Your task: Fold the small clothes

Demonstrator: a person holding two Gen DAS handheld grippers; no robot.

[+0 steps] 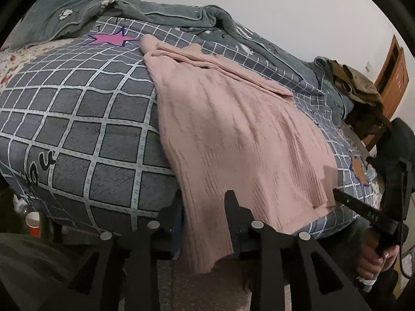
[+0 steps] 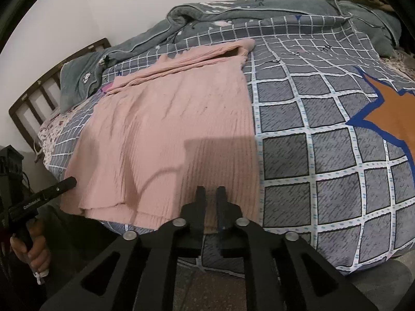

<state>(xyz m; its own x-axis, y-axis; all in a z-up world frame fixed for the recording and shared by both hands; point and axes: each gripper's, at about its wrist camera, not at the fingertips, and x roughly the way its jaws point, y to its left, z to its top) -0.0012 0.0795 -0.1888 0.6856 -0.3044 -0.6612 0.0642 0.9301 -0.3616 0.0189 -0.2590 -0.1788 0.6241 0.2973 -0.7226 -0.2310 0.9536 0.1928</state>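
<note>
A pink ribbed knit garment [image 1: 233,129] [image 2: 168,119] lies spread on the grey checked quilt [image 1: 90,129] [image 2: 324,142], its top part folded over at the far end. Its near hem hangs over the bed's edge. My left gripper [image 1: 205,197] is at the hem's left corner. Its jaws stand apart with pink cloth between them, and the cloth looks loose. In the right wrist view one of its fingers [image 2: 68,182] touches the garment's side edge. My right gripper [image 2: 211,193] hovers over the hem's right part, its jaws a narrow slit apart. Its finger [image 1: 339,197] meets the hem's edge.
A rumpled grey fleece blanket [image 1: 181,18] [image 2: 233,7] lies along the wall side. A dark slatted headboard [image 2: 28,98] is at one end, and olive clothing [image 1: 358,83] with a wooden cabinet [image 1: 394,77] at the other. A red cup [image 1: 33,224] stands on the floor. Hands [image 1: 373,264] [image 2: 36,254] hold the gripper handles.
</note>
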